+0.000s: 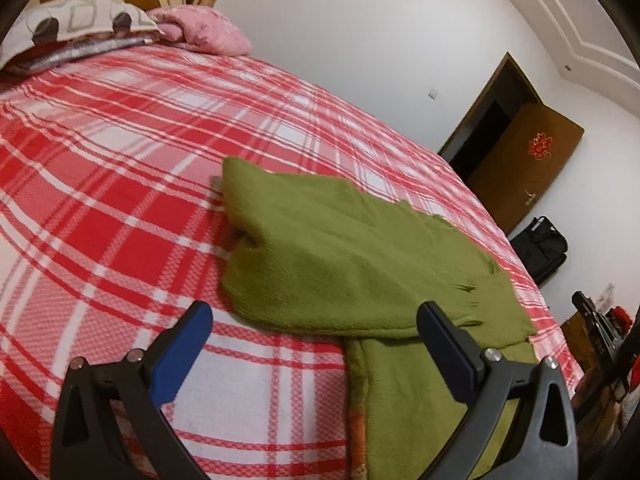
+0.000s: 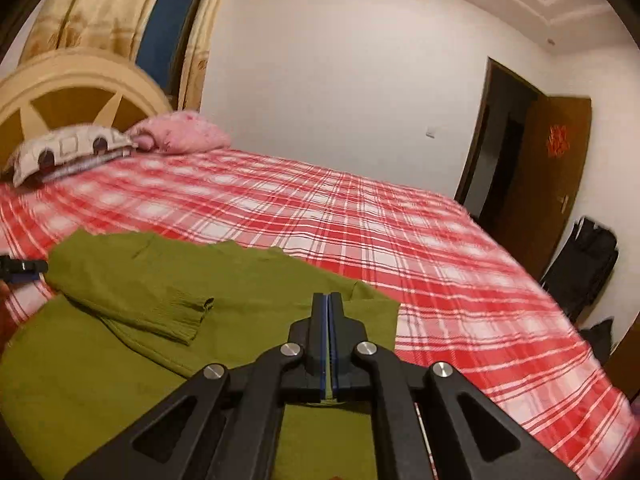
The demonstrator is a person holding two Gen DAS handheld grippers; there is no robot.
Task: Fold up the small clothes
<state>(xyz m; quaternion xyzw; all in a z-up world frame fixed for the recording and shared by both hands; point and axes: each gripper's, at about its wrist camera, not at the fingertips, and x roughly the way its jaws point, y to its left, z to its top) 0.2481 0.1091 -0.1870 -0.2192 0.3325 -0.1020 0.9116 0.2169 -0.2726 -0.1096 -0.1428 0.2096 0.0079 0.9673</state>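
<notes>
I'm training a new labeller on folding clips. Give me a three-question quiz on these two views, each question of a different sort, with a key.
1. True or false: the left hand-held gripper is shut on the green sweater.
2. What is the right hand-held gripper doing? A) hanging open above the bedspread B) pinching green fabric between shut fingers C) holding the pink pillow
3. Fill in: one sleeve is folded across the sweater's ____.

Key: 1 false, its fingers are wide apart and hold nothing; 2 B; 3 body.
</notes>
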